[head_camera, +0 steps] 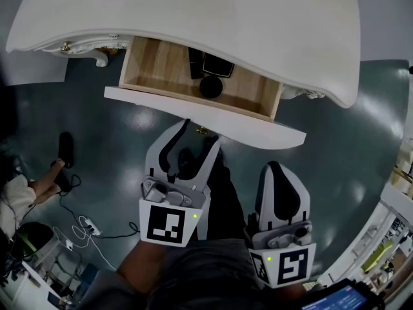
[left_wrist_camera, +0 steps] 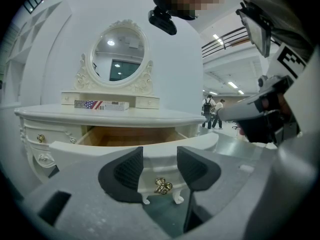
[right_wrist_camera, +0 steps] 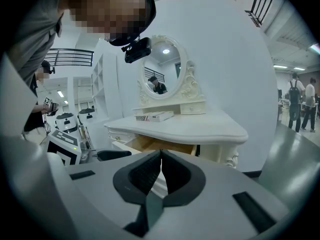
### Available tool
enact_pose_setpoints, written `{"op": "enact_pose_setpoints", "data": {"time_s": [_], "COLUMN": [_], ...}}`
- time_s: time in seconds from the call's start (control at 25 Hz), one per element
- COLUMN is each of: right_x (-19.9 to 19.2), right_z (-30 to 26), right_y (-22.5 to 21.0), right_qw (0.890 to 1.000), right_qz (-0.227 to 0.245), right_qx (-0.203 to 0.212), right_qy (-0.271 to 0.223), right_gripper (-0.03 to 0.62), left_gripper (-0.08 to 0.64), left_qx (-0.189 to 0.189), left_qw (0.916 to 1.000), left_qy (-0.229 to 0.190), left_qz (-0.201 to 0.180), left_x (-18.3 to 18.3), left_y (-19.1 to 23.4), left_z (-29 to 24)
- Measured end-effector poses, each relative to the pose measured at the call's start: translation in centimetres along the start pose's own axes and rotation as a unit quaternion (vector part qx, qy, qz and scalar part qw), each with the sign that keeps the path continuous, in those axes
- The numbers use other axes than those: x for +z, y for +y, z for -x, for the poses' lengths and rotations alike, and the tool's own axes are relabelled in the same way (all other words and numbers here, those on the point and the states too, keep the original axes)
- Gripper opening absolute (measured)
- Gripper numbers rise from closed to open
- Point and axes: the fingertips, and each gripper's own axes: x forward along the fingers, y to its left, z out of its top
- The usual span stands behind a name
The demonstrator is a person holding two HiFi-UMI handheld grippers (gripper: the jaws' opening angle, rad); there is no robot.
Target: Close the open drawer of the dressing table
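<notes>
The white dressing table has its middle drawer pulled out, wooden inside, with dark items in it. A gold knob sits on the drawer's white front. My left gripper is open just short of that front, and in the left gripper view the knob shows between its black pads. My right gripper is shut and empty, lower right and farther back from the drawer; its view faces the table from the side.
An oval mirror and a flat box stand on the tabletop. Cables and a power strip lie on the floor at left, near a seated person's foot. Shelving stands at right. People walk in the background.
</notes>
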Motion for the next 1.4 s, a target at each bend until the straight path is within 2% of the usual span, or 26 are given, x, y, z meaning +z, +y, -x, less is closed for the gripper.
{"op": "enact_pose_setpoints", "data": {"time_s": [0.6,1.4], "right_x": [0.5,1.1], "right_z": [-0.4,-1.1], "right_y": [-0.9,-2.1], "right_qw": [1.0,1.0], "right_qz": [-0.001,-0.003], "right_qx": [0.002,-0.005], "right_qy": [0.0,0.0], "right_gripper": [0.014,0.014], "left_gripper": [0.222,0.222], "left_qx": [0.01,0.003], "left_qw": [0.9999,1.0], "left_qy": [-0.003,0.001], "left_qz": [0.007,0.003], "left_x": [0.8,1.2], "left_y": [0.4,0.5], "left_z": [-1.1,-2.7]}}
